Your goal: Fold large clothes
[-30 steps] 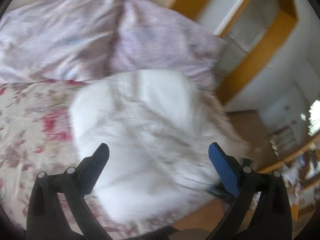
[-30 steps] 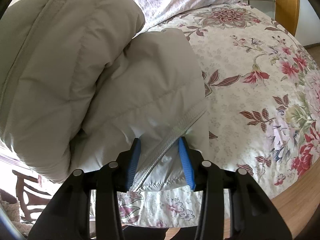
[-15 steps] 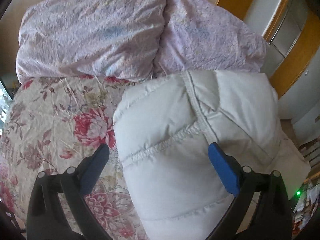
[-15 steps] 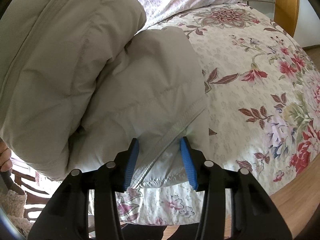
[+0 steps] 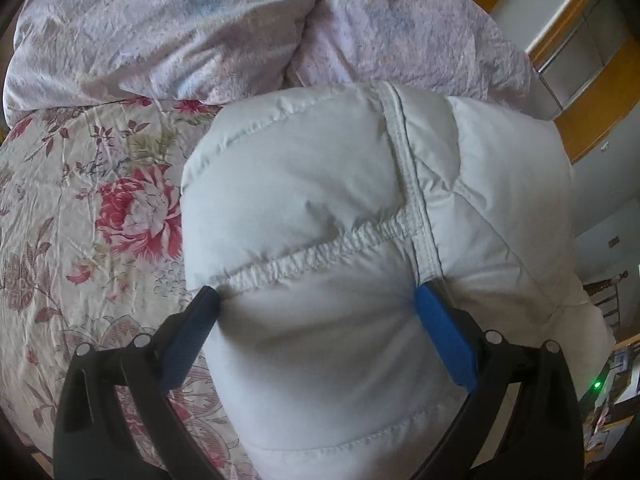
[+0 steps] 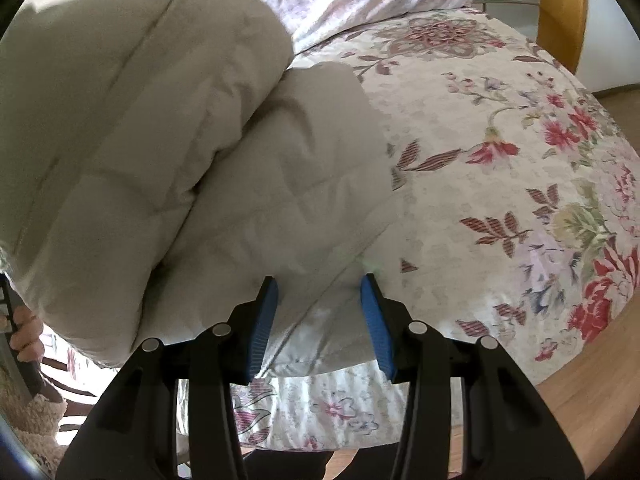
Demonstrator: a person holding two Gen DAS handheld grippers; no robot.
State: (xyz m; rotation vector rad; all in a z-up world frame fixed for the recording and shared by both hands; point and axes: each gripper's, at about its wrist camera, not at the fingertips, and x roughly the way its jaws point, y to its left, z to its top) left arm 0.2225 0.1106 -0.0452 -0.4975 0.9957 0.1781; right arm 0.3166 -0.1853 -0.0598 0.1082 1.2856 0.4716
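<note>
One puffy jacket (image 5: 320,208), two pillows (image 5: 168,28).

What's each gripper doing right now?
Left gripper: wide, pads pressing the folded white jacket between them.
Right gripper: closed on the jacket's edge.

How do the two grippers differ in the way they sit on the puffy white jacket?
The left gripper stands wide, straddling a thick folded bulge of the jacket. The right gripper stands narrower, around a thinner edge by the seam. Both have blue pads and point down at the floral bedspread.
</note>
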